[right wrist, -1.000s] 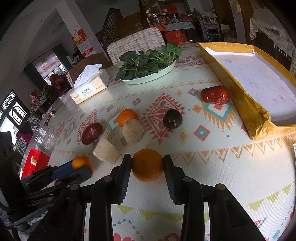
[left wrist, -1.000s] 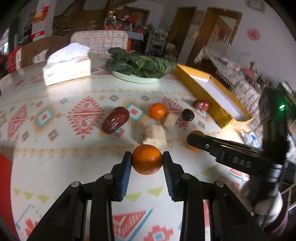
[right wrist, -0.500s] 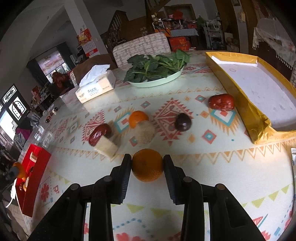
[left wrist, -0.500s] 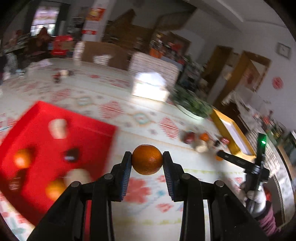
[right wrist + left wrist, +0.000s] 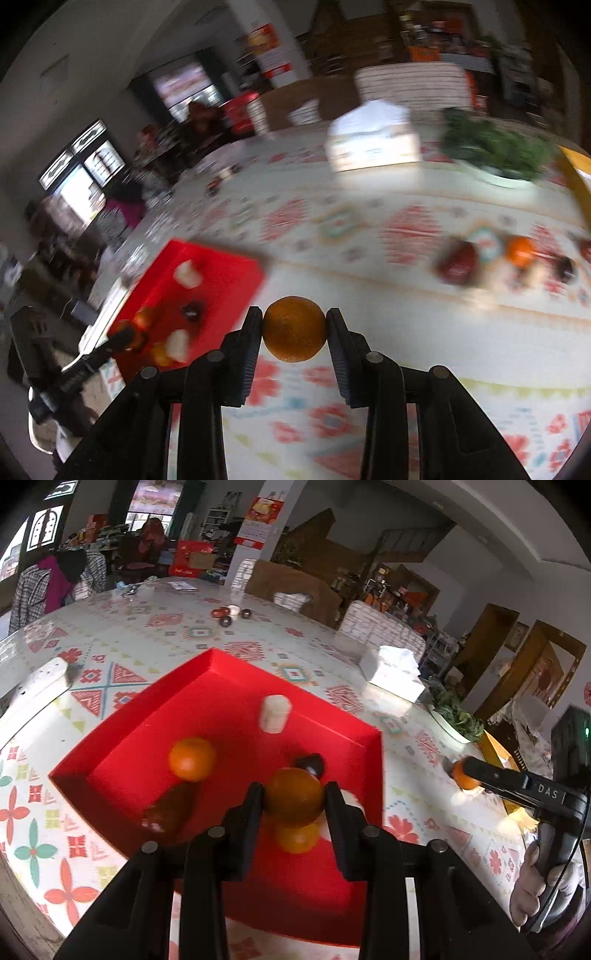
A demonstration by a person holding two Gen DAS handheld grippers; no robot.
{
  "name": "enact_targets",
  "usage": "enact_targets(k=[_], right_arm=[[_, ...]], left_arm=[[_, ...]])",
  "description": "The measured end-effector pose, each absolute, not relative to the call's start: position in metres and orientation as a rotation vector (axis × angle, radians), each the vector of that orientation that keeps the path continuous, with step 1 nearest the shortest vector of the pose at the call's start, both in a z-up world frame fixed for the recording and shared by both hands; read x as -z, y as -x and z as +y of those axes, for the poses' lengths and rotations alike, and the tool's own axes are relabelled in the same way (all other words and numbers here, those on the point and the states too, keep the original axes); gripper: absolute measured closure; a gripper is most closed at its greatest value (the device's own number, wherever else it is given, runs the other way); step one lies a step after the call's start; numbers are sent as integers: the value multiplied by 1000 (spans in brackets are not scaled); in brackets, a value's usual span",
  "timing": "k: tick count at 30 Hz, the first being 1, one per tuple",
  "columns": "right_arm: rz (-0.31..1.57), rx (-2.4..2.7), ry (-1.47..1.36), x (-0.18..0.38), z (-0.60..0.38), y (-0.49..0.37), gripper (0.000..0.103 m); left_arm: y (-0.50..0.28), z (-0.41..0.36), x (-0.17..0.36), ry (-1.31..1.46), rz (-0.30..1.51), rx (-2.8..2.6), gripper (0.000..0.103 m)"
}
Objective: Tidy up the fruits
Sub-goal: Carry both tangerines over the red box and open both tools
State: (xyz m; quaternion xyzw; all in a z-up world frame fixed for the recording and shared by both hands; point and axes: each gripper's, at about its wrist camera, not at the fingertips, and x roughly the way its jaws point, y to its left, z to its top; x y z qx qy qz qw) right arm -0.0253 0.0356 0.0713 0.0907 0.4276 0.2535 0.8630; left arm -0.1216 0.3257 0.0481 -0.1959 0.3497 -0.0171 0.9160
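My left gripper (image 5: pixel 294 800) is shut on an orange (image 5: pixel 294 797) and holds it above the red tray (image 5: pixel 221 694). In the tray lie another orange (image 5: pixel 191 758), a dark red date (image 5: pixel 170 806), a dark plum (image 5: pixel 310 762), a white chunk (image 5: pixel 274 713) and an orange (image 5: pixel 295 837) under the held one. My right gripper (image 5: pixel 294 328) is shut on an orange (image 5: pixel 294 328) above the table, right of the red tray (image 5: pixel 221 266). Loose fruit remains at the right: a red date (image 5: pixel 458 264), an orange (image 5: pixel 520 251), a dark plum (image 5: pixel 565 268).
A tissue box (image 5: pixel 393 672) and a plate of greens (image 5: pixel 456 720) stand beyond the tray, with a yellow tray (image 5: pixel 496 749) further right. Small round items (image 5: pixel 231 614) lie at the far side. A white object (image 5: pixel 35 686) lies left of the red tray.
My left gripper carried its orange left from the loose fruit to above the red tray. My right gripper lifted its orange and swung left toward the red tray.
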Motion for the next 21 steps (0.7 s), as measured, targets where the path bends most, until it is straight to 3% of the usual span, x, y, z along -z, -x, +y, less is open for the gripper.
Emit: enact_targets(k=[14,19,21], right_arm=[[1012,-602,0,-28,185,-18,64],[1003,-588,2,-25,194,-26,63],[1000,-586,-21,-28,192,-28,61]], left_arm=[[119,350,-34,433,759,59,70],[120,355,-38,455,748,60,51],[121,356,-41,470,739,65,50]])
